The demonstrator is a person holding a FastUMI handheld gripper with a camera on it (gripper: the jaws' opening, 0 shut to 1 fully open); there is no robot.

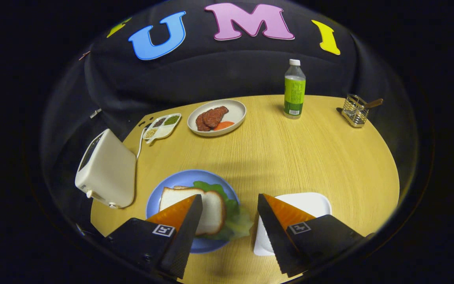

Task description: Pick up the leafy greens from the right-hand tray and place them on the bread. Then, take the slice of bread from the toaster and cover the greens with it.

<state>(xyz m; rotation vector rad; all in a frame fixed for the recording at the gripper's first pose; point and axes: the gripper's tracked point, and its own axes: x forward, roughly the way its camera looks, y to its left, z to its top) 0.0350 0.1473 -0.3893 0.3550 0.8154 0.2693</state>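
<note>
While the gripper [229, 225] hangs above the near edge of the round pale wooden table [290, 157], its two fingers stand well apart and clamp nothing. Well beyond the fingers, towards the black cloth wall, a shallow white oval plate [235, 108] carries dark red slices of meat [211, 117] and an orange piece beside them. Just left of it lies a small white divided dish [163, 127] with green, dark and pale grains in its compartments. A clear plastic bottle with a white cap and a green label [294, 90] stands upright farther right; the label's writing is too small to read. Near the table's far right edge sits a small wire basket holder [354, 110] with a brown-handled utensil leaning out of it. A cream boxy toaster [106, 169] stands at the table's left edge, its cord running back towards the divided dish. No brand mark can be read on it.

Nothing stands between the fingers and the round blue plate [179, 179] just ahead of the left finger. On that plate a white slice of bread [211, 211] lies on top of green leafy greens [233, 221], which stick out on its right side towards the gap between the fingers; a second slice's edge peeks out beneath. The left finger covers part of the bread. A white square tray [313, 203] lies under and just beyond the right finger.
</note>
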